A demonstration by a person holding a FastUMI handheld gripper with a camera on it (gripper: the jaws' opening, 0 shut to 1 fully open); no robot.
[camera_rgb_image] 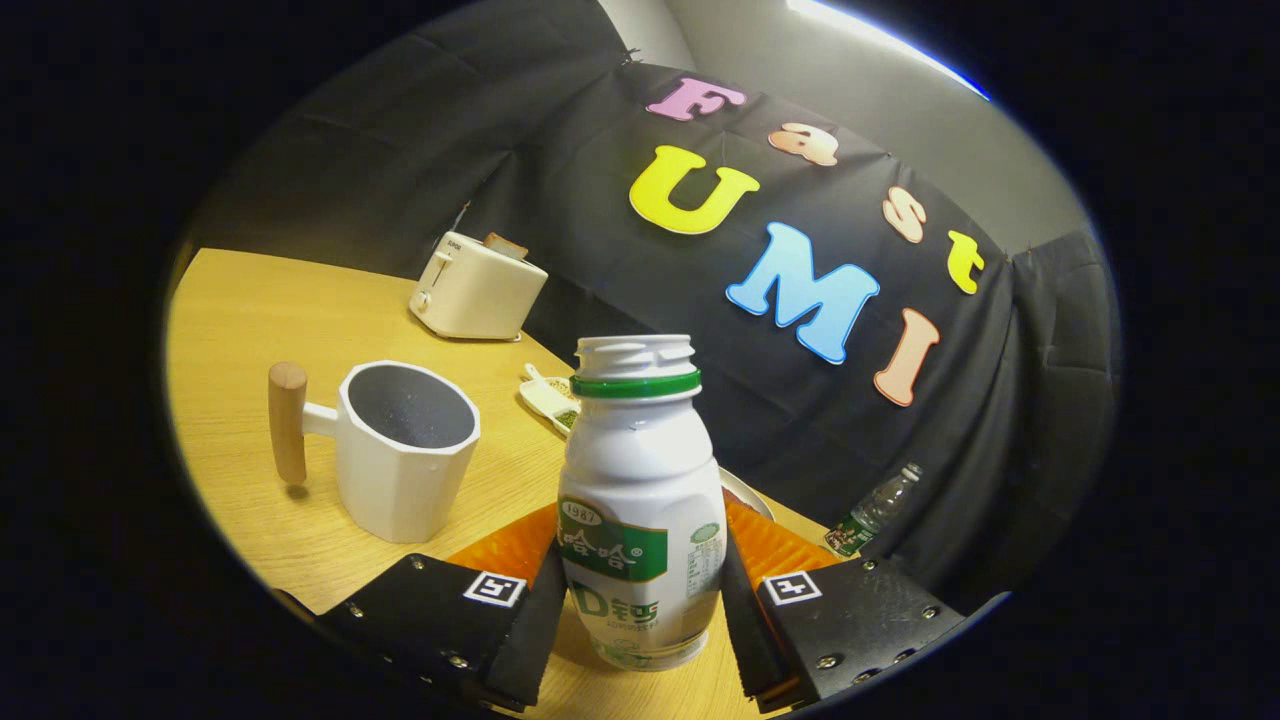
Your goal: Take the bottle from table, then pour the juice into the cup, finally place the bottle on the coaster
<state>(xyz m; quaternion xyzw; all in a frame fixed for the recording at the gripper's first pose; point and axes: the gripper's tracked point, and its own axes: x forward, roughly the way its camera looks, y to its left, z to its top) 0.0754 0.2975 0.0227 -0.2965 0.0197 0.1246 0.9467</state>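
Clearly the grasp step is in hand: the white drink bottle (636,500), uncapped with a green ring at its neck, stands upright between the two fingers of the gripper (640,600), and the fingers press its lower body on both sides, so the jaws are closed onto it. Whether its base has left the wooden table (270,300) I cannot tell, though the view is tilted, which suggests the bottle is in the gripper's charge.

By my judgement the pour comes next. The white faceted cup (405,450), with a wooden handle on its far-from-bottle side, sits beside the fingers and a little ahead, its dark mouth open and apart from the bottle. The move calls for carrying the bottle's neck over that mouth and tipping slowly, keeping the grip firm because the smooth plastic could slip.

An orange ribbed mat shows just behind the bottle and the fingers; it may be the coaster (770,545), but I cannot be sure.

Going down in size: black cloth drapes the booth wall beyond the table, a cream toaster (478,288) stands far back, a small white dish (550,398) lies behind the bottle, and a small clear bottle (872,520) lies near the cloth.
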